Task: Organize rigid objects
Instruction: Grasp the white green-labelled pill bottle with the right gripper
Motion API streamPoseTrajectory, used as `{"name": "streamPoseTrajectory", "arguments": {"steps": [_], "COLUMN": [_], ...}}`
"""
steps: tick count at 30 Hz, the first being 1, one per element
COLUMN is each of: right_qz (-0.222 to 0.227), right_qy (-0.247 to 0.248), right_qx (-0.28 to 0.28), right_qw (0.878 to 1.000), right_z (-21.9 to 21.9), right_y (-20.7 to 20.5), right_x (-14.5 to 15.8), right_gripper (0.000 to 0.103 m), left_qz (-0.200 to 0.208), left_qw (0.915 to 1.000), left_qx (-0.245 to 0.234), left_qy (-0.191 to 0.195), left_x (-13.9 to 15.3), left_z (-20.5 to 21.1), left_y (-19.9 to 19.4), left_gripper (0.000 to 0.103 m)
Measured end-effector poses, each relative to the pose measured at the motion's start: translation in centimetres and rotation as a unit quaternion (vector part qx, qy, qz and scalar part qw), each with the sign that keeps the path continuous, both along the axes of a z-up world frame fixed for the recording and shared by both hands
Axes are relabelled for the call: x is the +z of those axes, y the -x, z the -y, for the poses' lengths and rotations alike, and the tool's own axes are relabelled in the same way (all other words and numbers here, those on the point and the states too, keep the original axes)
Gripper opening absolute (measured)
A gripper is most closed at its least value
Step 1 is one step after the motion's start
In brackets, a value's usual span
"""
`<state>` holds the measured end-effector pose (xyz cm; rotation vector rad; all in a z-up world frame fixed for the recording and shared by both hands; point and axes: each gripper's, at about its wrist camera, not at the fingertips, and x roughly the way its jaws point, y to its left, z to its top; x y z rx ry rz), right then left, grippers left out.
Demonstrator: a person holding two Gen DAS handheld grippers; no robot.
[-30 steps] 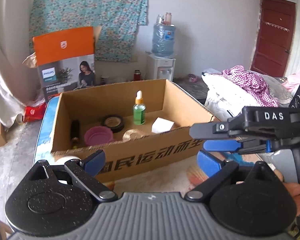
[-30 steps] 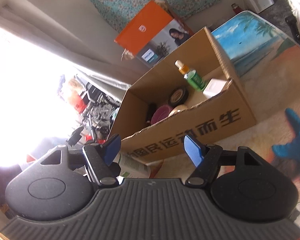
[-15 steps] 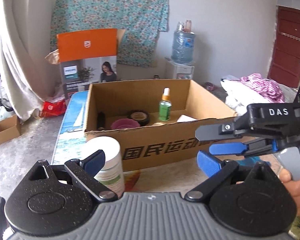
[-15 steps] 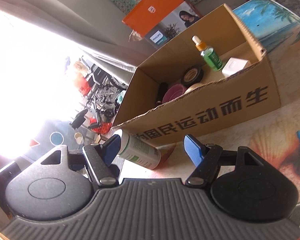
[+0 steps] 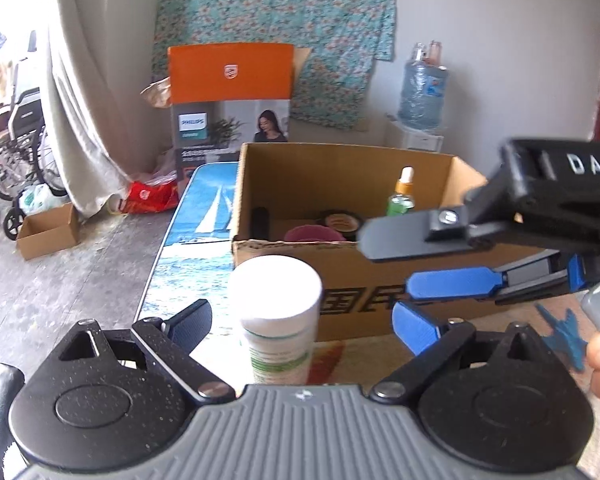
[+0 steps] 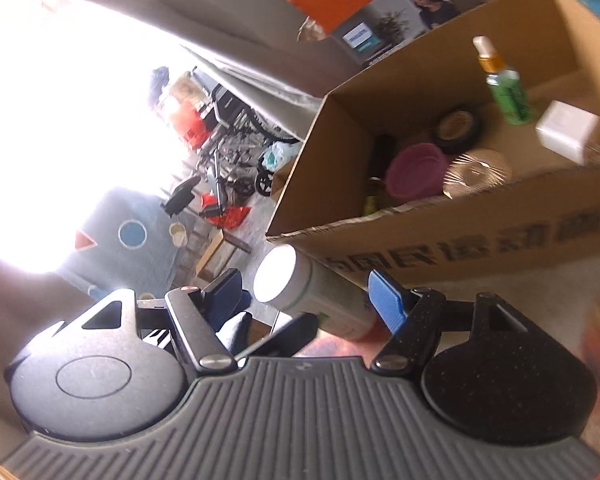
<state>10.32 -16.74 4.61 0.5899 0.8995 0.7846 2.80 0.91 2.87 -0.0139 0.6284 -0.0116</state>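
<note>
1. White-capped and green-labelled, the bottle (image 5: 276, 316) stands upright on the surface (image 5: 188, 264), just outside the near left corner of the cardboard box (image 5: 340, 280); seen from the left wrist it sits at about 12 o'clock between the fingers.
2. Both grippers frame it. The left hand-held gripper (image 5: 302, 320) has its jaws apart, one on each side of the bottle, pads not touching it. The right hand-held gripper (image 6: 304, 294) also stands with jaws apart, the bottle lying between them in its view; contact at the blue pad cannot be told.
3. The box already holds a green dropper bottle (image 6: 504, 88), a tape roll (image 6: 458, 128), a pink bowl (image 6: 416, 170) and a small white box (image 6: 568, 130).
4. The step in hand appears to be the approach to grasp the bottle.
5. Next, one gripper should probably close squarely on the bottle's body below the cap, lift it clear of the box wall, and set it in the free space inside.
</note>
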Motion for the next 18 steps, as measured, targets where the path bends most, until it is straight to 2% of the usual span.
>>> {"name": "streamPoseTrajectory", "arguments": {"steps": [8,14,18], "right_qz": [-0.019,-0.03,-0.034], "right_qy": [0.021,0.025,0.025], "right_qx": [0.021,0.025,0.021], "right_qw": [0.999,0.999,0.999], "right_z": [-4.1,-5.2,-5.5], "right_y": [-2.7,-3.1,-3.4], "right_x": [-1.1,-1.7,-2.0], "right_gripper": [0.066,0.057,0.051], "left_qz": [-0.034,-0.05,-0.053], "left_qw": [0.9994,0.9987,0.9985], "left_qx": [0.01,0.011,0.011], "left_qy": [-0.004,0.007,-0.002], "left_x": [-1.5,-1.9,-2.0], "left_z": [-0.6,-0.8,-0.4], "left_y": [-1.9,-2.6,-2.6], "left_gripper": [0.075,0.067,0.062]}}
